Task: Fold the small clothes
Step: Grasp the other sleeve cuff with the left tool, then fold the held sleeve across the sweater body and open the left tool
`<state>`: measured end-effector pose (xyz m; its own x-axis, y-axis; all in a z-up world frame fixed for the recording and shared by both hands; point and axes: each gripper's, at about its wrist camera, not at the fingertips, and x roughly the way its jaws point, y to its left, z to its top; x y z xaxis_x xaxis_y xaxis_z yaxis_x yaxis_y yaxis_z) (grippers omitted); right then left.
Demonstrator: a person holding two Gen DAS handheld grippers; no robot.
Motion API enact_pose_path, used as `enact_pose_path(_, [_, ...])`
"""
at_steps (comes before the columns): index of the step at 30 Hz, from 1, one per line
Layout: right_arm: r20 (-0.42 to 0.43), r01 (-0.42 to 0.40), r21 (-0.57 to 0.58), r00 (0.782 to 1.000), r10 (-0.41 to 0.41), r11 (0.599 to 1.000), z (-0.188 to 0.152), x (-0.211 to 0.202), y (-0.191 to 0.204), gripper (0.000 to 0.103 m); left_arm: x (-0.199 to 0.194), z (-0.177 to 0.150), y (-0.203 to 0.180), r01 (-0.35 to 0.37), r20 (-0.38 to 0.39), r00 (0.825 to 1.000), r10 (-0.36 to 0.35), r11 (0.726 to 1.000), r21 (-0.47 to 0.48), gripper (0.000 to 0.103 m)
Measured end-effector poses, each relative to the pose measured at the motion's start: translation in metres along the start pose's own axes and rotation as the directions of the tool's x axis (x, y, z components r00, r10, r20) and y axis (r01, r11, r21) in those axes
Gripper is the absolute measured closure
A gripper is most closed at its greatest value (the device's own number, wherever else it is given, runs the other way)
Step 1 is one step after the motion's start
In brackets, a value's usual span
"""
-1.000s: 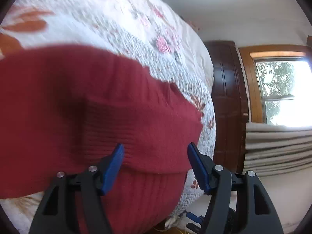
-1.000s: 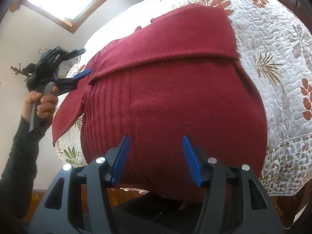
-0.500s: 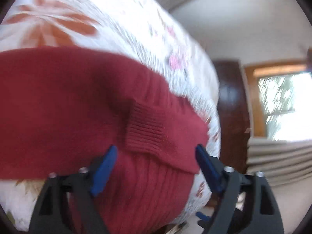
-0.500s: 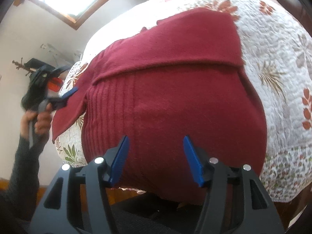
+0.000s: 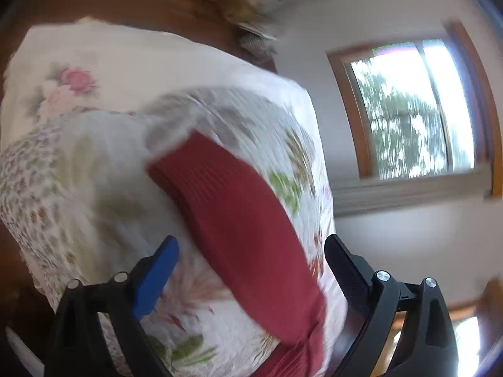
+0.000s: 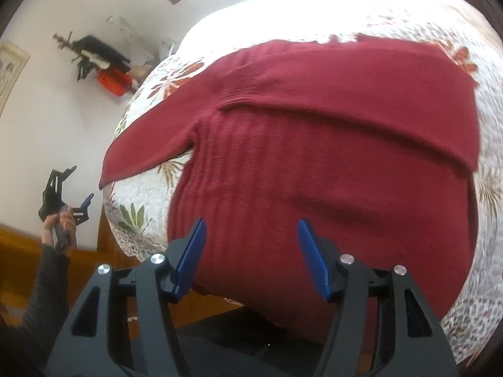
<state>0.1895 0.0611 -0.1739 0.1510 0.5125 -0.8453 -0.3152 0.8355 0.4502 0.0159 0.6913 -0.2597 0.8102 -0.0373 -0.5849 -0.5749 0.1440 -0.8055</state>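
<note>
A dark red ribbed knit sweater [image 6: 314, 172] lies on the bed's white quilted bedspread with a leaf and flower print [image 6: 440, 15], its lower hem hanging over the near edge of the bed. Judging by how it lies, the fold is partly done: one sleeve is already laid across the body as a broad band [image 6: 361, 94] near the sweater's top, reaching its right side. The other sleeve [image 6: 147, 144] is not yet folded; it sticks out flat from the sweater's left side toward the corner of the bed.

The right hand-held gripper [image 6: 251, 254] hovers over the sweater's hem with its blue-padded jaws spread apart and nothing between them. The left hand-held gripper [image 5: 251, 273] is also spread wide and empty; in the right wrist view it is held off the bed, well apart from the loose sleeve. The left wrist view is blurred, so the red strip between its jaws is probably that sleeve, though I cannot be sure.

What is left, it seems, is that sleeve and then folding the body up.
</note>
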Motion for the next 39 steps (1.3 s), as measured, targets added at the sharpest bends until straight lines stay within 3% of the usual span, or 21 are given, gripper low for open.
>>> enact_pose_path(4, [-0.002, -0.005, -0.019, 1.000, 0.005, 1.000, 0.004, 0.004, 0.013, 0.041, 0.014, 0.018, 0.012, -0.005, -0.014, 1.000, 0.005, 0.999, -0.032, 0.009])
enact_pose_path(9, [0.002, 0.007, -0.014, 1.000, -0.007, 1.000, 0.005, 0.003, 0.015, 0.041, 0.046, 0.021, 0.017, -0.061, -0.054, 0.997, 0.059, 0.997, -0.048, 0.009])
enact_pose_path(14, [0.007, 0.019, 0.017, 1.000, -0.019, 1.000, 0.004, 0.000, 0.006, 0.040, 0.058, 0.021, 0.018, -0.082, -0.040, 0.996, 0.080, 0.996, -0.046, 0.010])
enact_pose_path(15, [0.007, 0.019, 0.019, 1.000, -0.019, 1.000, 0.004, 0.000, 0.006, 0.040, 0.058, 0.021, 0.017, -0.085, -0.030, 0.996, 0.084, 0.996, -0.037, 0.022])
enact_pose_path(16, [0.008, 0.020, 0.022, 1.000, -0.020, 1.000, 0.003, 0.000, 0.005, 0.040, 0.058, 0.022, 0.014, -0.102, -0.018, 0.995, 0.101, 0.995, -0.019, 0.040])
enact_pose_path(17, [0.009, 0.020, 0.022, 1.000, -0.020, 1.000, 0.004, 0.000, 0.005, 0.040, 0.059, 0.022, 0.014, -0.127, -0.017, 0.992, 0.126, 0.992, -0.012, 0.049])
enact_pose_path(19, [0.012, 0.018, 0.025, 1.000, -0.018, 1.000, 0.002, -0.001, 0.004, 0.040, 0.059, 0.023, 0.019, -0.142, -0.010, 0.990, 0.141, 0.990, -0.028, 0.083])
enact_pose_path(20, [0.013, 0.016, 0.026, 1.000, -0.016, 1.000, 0.001, -0.002, 0.004, 0.040, 0.058, 0.024, 0.021, -0.146, -0.005, 0.989, 0.146, 0.988, -0.041, 0.091])
enact_pose_path(23, [0.019, 0.014, 0.026, 1.000, -0.014, 1.000, -0.001, -0.004, 0.002, 0.040, 0.049, 0.021, 0.019, -0.135, 0.033, 0.990, 0.137, 0.989, -0.055, 0.094])
enact_pose_path(26, [0.031, 0.012, 0.033, 0.999, -0.013, 0.999, -0.003, -0.009, -0.003, 0.040, 0.041, 0.011, -0.008, -0.135, 0.063, 0.989, 0.132, 0.990, 0.034, 0.095])
enact_pose_path(28, [0.038, 0.013, 0.035, 0.999, -0.014, 0.999, -0.003, -0.013, -0.006, 0.040, 0.034, 0.001, -0.039, -0.099, 0.083, 0.993, 0.090, 0.989, 0.110, 0.095])
enact_pose_path(32, [0.058, 0.014, 0.054, 0.998, -0.017, 0.998, -0.005, -0.022, -0.015, 0.040, 0.031, -0.027, -0.117, -0.023, 0.075, 0.997, 0.000, 0.950, 0.312, 0.095])
enact_pose_path(36, [0.080, 0.012, 0.077, 0.997, -0.018, 0.997, -0.007, -0.032, -0.026, 0.039, 0.042, -0.073, -0.199, 0.075, -0.001, 0.996, -0.085, 0.868, 0.491, 0.095])
enact_pose_path(39, [0.097, 0.007, 0.096, 0.995, -0.017, 0.995, -0.010, -0.039, -0.035, 0.039, 0.060, -0.107, -0.237, 0.134, -0.079, 0.991, -0.108, 0.816, 0.562, 0.095])
